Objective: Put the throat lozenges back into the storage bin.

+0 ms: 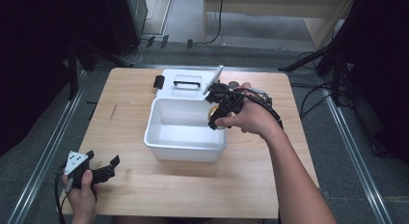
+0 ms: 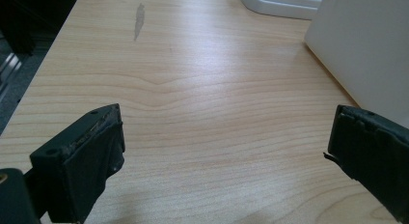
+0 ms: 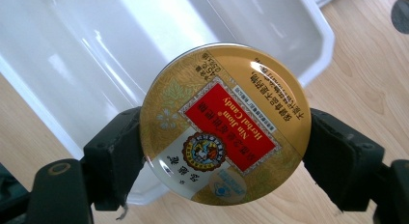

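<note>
The right gripper (image 3: 224, 151) has its fingers (image 3: 113, 159) pinching a round gold candy tin (image 3: 225, 122) by its rim, one finger on each side, with the printed lid facing the camera. In the high view the tin (image 1: 213, 119) hangs at the right-hand rim of the open white bin (image 1: 159, 120), whose lid (image 1: 179, 89) lies flat on the counter (image 1: 144, 185) just behind it. The bin's inside looks bare. The step in hand appears to be putting the tin into the bin: the next move would call for carrying it a little farther over the opening, lowering it toward the floor and then spreading the fingers. The left gripper (image 1: 103, 170) rests near the counter's front left corner, well apart from the bin, its fingers (image 2: 79, 161) spread wide with nothing between them.
</note>
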